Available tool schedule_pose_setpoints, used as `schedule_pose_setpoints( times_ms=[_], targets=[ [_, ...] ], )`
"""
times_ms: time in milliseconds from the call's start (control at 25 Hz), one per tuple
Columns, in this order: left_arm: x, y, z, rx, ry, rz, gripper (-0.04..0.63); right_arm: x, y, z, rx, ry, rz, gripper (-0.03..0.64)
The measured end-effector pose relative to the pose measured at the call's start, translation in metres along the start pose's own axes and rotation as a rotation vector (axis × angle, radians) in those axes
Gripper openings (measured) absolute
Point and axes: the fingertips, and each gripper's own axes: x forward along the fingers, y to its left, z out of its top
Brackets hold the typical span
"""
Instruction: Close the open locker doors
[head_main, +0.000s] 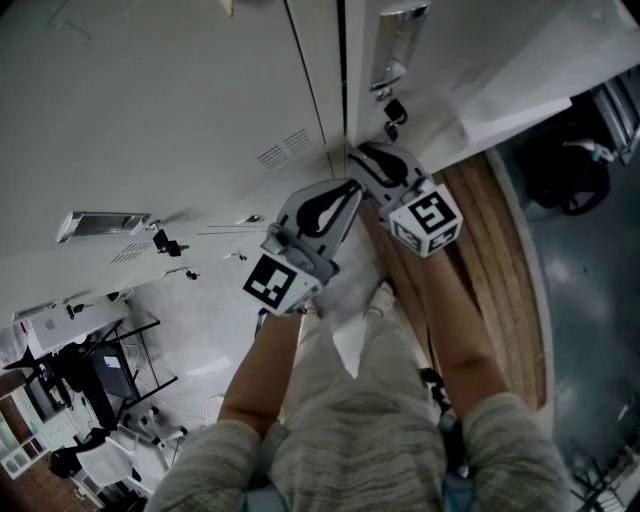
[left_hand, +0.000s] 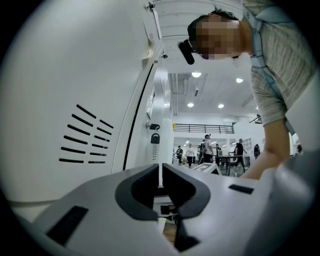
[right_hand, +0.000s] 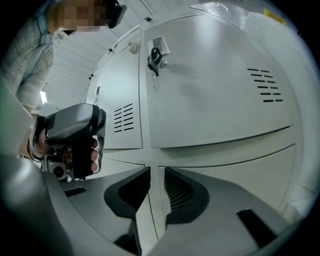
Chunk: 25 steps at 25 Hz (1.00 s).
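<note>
Grey locker doors (head_main: 150, 100) fill the top of the head view, with a dark seam (head_main: 340, 70) between two of them. The door right of the seam carries a handle with a hanging key (head_main: 392, 108). My left gripper (head_main: 338, 200) points at the seam, jaws together with nothing in them. My right gripper (head_main: 372, 160) sits just right of it against the lockers, jaws a narrow gap apart and empty. In the right gripper view the doors ahead (right_hand: 210, 90) look flush, and the left gripper (right_hand: 75, 132) shows in a hand. The vented door (left_hand: 85, 142) fills the left gripper view.
A pale panel (head_main: 540, 80) juts out at the upper right; I cannot tell whether it is an open door. A wooden strip (head_main: 500, 270) runs along the lockers' foot. Desks and chairs (head_main: 90, 390) stand at lower left. Several people (left_hand: 207, 150) stand far off.
</note>
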Motion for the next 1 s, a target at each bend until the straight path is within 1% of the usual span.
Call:
schedule_pose_setpoints(
  times_ms=[160,280,480,720,840,1000],
  targets=[
    [-0.001,-0.006,0.007,0.014,-0.005,0.013,0.006,-0.013,0.011,0.013,-0.006,-0.023,0.022,0.086],
    [-0.001,-0.014,0.015,0.025,-0.015,0.029,0.006,-0.029,0.028,0.034,-0.016,-0.044,0.060,0.086],
    [-0.004,-0.036,0.032,0.057,-0.031,0.064,0.006,-0.064,0.051,0.079,-0.050,-0.119,0.114,0.086],
    [-0.012,-0.066,0.073,0.113,-0.082,0.101,0.006,-0.114,0.077,0.140,-0.094,-0.231,0.165,0.086],
    [-0.019,-0.079,0.092,0.140,-0.102,0.097,0.006,-0.133,0.089,0.160,-0.117,-0.260,0.169,0.086],
    [-0.035,-0.088,0.112,0.174,-0.128,0.082,0.006,-0.150,0.103,0.185,-0.147,-0.305,0.142,0.086]
  ],
)
